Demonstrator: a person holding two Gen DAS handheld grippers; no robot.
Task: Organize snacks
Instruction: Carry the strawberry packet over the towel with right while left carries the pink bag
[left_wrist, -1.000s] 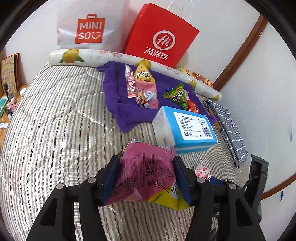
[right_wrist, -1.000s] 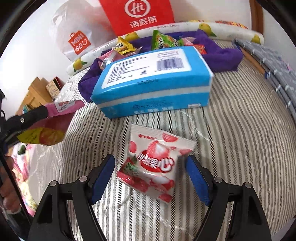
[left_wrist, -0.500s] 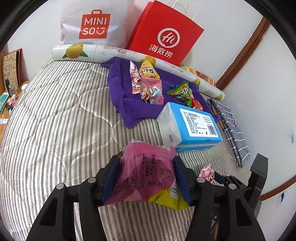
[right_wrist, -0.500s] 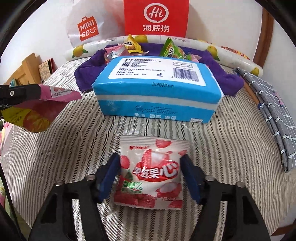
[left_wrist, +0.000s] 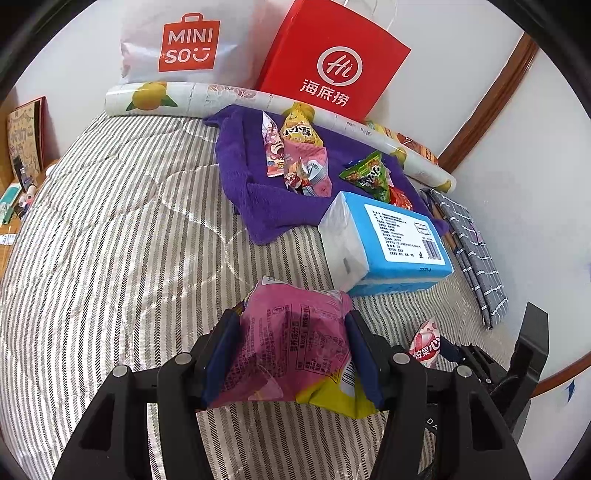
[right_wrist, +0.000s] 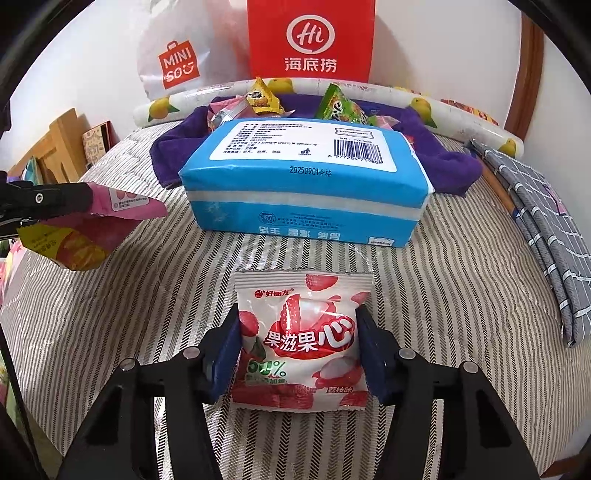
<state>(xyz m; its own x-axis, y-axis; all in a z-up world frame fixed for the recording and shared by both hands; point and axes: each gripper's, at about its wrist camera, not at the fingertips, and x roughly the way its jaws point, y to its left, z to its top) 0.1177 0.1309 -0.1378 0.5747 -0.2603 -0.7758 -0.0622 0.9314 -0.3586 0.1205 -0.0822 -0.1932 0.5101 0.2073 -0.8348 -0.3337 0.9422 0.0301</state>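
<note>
The lychee gummy packet (right_wrist: 301, 339) is found at the lower centre of the right wrist view, lying just above the striped bed quilt (right_wrist: 461, 295), with both blue pads of the right hand-held gripper (right_wrist: 299, 350) pressed on its side edges — the jaws have just been closing, and the packet is now pinched between them. In the left wrist view the same packet (left_wrist: 424, 345) is seen at about 4 o'clock, partly hidden behind the gripper's frame.

The pink and yellow snack bag (left_wrist: 295, 347) is clamped in the left hand-held gripper (left_wrist: 291, 354); its sides are dented by the pads. From the right wrist view this bag (right_wrist: 88, 229) is observed at 9 o'clock, clear of the quilt.

At 12 o'clock from the lychee packet a blue tissue pack (right_wrist: 306, 184) is laid flat on the bed, barcode label up. Beyond it a purple towel (left_wrist: 251, 184) is spread, and several small snack packets (left_wrist: 299, 162) are gathered on it — a green one (left_wrist: 367, 173) is set apart toward 2 o'clock. Behind the towel a rolled sheet printed with lemons (left_wrist: 177, 96) is noted, then a white MINISO bag (left_wrist: 184, 40) and a red paper bag (left_wrist: 332, 62) against the wall. A grey checked cloth (right_wrist: 546, 229) is folded at 3 o'clock.
</note>
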